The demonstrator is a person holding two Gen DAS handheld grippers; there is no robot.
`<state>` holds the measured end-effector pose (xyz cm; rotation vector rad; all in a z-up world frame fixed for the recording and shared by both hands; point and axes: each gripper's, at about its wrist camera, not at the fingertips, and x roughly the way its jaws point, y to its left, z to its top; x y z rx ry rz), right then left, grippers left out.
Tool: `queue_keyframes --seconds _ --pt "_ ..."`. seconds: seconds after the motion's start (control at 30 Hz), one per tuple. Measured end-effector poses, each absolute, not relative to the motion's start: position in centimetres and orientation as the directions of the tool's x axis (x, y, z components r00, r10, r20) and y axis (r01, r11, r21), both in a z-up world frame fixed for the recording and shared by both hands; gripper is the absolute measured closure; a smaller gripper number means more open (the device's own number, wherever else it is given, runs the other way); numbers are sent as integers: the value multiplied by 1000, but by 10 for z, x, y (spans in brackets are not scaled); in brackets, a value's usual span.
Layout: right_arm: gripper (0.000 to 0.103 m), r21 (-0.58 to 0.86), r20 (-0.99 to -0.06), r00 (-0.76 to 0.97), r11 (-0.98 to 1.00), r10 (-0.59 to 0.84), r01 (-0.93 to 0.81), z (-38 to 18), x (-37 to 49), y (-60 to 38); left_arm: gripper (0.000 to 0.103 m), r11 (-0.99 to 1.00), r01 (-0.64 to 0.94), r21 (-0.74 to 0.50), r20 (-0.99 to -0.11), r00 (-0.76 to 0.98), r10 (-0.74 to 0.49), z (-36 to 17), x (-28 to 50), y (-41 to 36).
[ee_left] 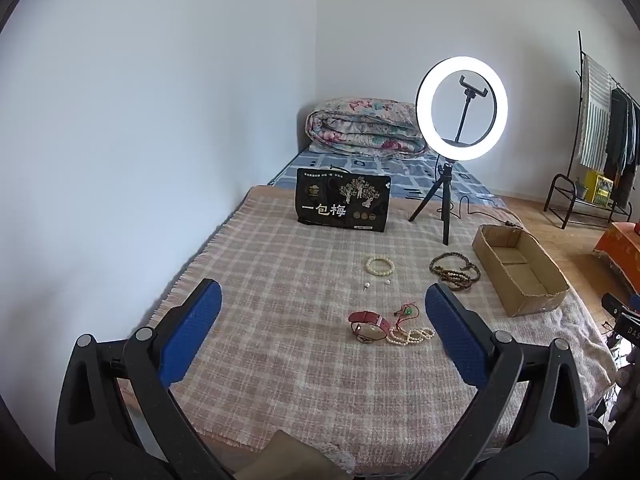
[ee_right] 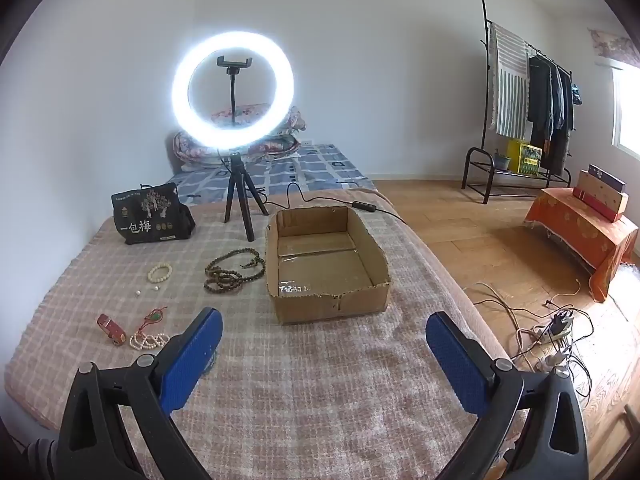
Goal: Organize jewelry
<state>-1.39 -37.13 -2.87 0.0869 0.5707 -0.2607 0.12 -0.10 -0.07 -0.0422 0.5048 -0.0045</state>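
Jewelry lies on a pink plaid blanket (ee_left: 280,272): a red-strap watch (ee_left: 366,322), a white bead necklace (ee_left: 410,336), a red cord with a green pendant (ee_left: 406,312), a cream bead bracelet (ee_left: 380,266), two small pearl earrings (ee_left: 376,283) and brown prayer beads (ee_left: 454,270). An empty cardboard box (ee_left: 520,268) stands to their right; it also shows in the right wrist view (ee_right: 326,260). My left gripper (ee_left: 324,300) is open above the blanket, short of the watch. My right gripper (ee_right: 324,328) is open, just before the box. The watch (ee_right: 112,326), necklace (ee_right: 146,340) and prayer beads (ee_right: 234,272) lie to its left.
A lit ring light on a tripod (ee_left: 460,110) and a black snack bag (ee_left: 342,204) stand at the back of the blanket. A folded quilt (ee_left: 364,128) lies beyond. A clothes rack (ee_right: 528,92), an orange-draped table (ee_right: 584,232) and floor cables (ee_right: 556,328) are at the right.
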Motion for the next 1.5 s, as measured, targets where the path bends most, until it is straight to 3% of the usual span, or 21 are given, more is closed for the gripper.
queue_keyframes --seconds 1.5 --pt "0 11 -554 806 967 -206 255 -29 -12 -366 0 999 -16 -29 -441 897 2 18 -3 -3"
